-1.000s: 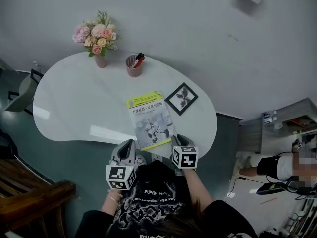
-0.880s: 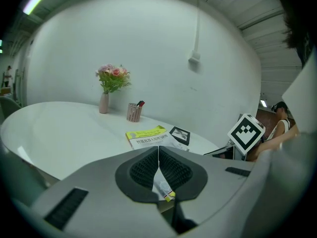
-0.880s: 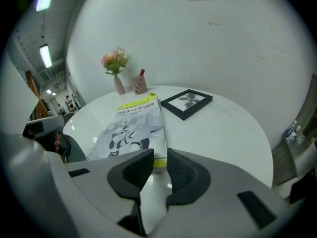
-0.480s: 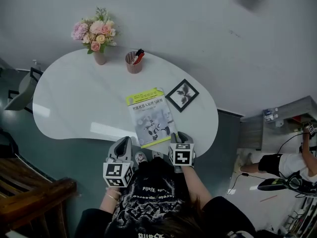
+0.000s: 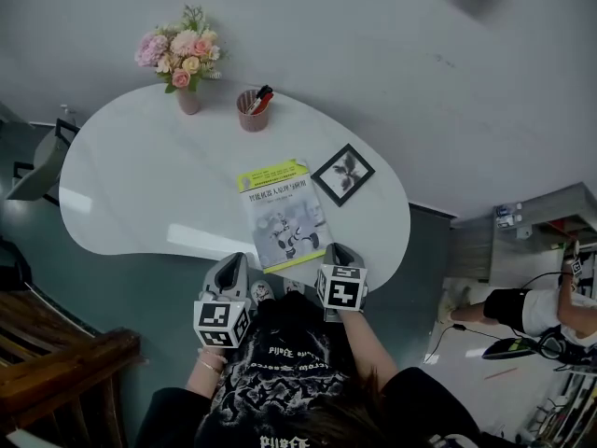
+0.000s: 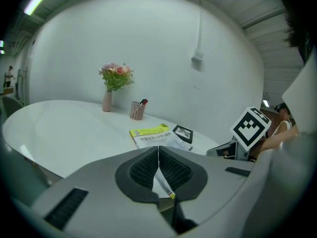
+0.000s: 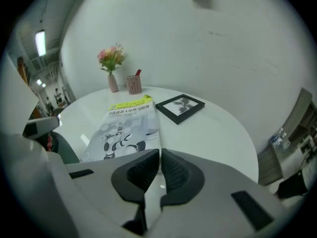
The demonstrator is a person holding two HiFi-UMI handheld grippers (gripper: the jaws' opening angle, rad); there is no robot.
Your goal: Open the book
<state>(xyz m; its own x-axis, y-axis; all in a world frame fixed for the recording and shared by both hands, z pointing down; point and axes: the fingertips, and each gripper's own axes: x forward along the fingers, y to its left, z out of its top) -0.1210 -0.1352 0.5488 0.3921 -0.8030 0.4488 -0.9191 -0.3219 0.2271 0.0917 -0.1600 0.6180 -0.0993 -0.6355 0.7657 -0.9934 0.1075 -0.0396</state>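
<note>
The book [image 5: 283,215] lies closed and flat on the white table [image 5: 140,194], its grey cover with a yellow-green top band facing up. It also shows in the left gripper view as the book [image 6: 154,136] and in the right gripper view as the book [image 7: 126,125]. My left gripper [image 5: 231,271] hangs off the table's near edge, left of the book's near end, jaws shut on nothing. At the book's near right corner sits my right gripper [image 5: 338,254], also shut and empty.
A black picture frame [image 5: 342,174] lies right of the book. A pink pen cup [image 5: 252,118] and a vase of flowers [image 5: 184,63] stand at the table's far side. A grey chair [image 5: 37,171] is at the left, wooden furniture [image 5: 56,362] below.
Both grippers have crept slightly up the view toward the table's near edge. The book has not moved.
</note>
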